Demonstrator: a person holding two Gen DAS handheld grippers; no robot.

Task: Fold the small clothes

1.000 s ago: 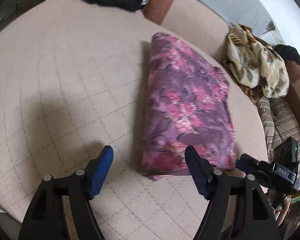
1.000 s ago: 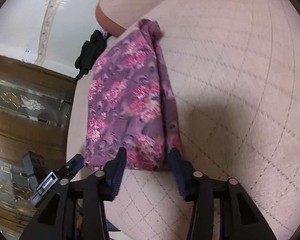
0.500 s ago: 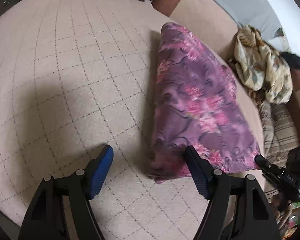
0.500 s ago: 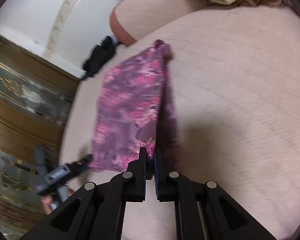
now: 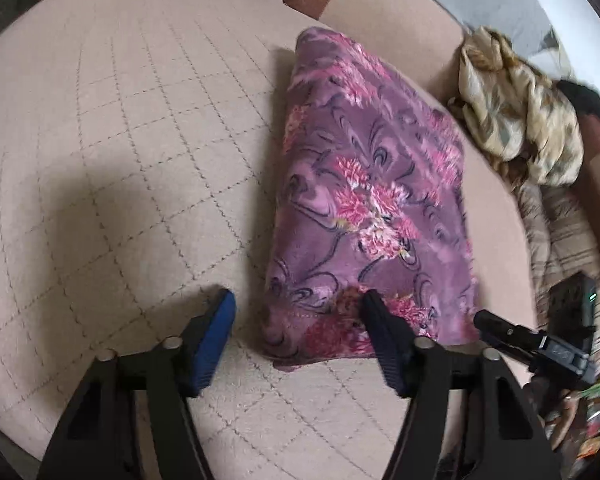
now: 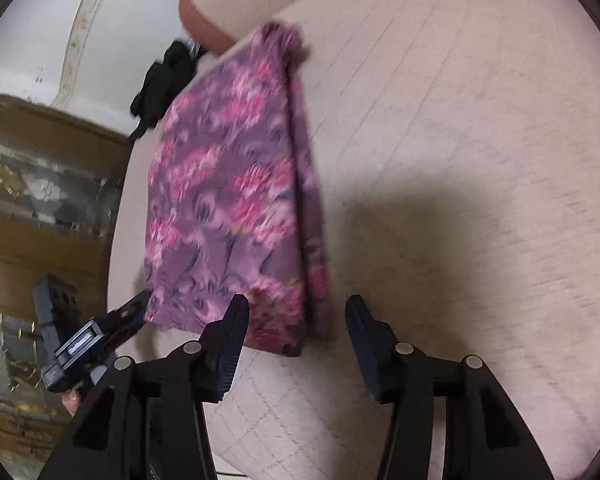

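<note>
- The cloth (image 5: 374, 204) lies folded lengthwise on the sofa seat (image 5: 140, 128), its near end right before both grippers.
- My left gripper (image 5: 296, 320) has just been closing, jaws not yet clamped, straddling the near left corner; if they bite only 1 layer, the fold splays.
- My right gripper (image 6: 294, 326) has just been opening, released around the right corner; a pad could snag the hem and drag it.
</note>
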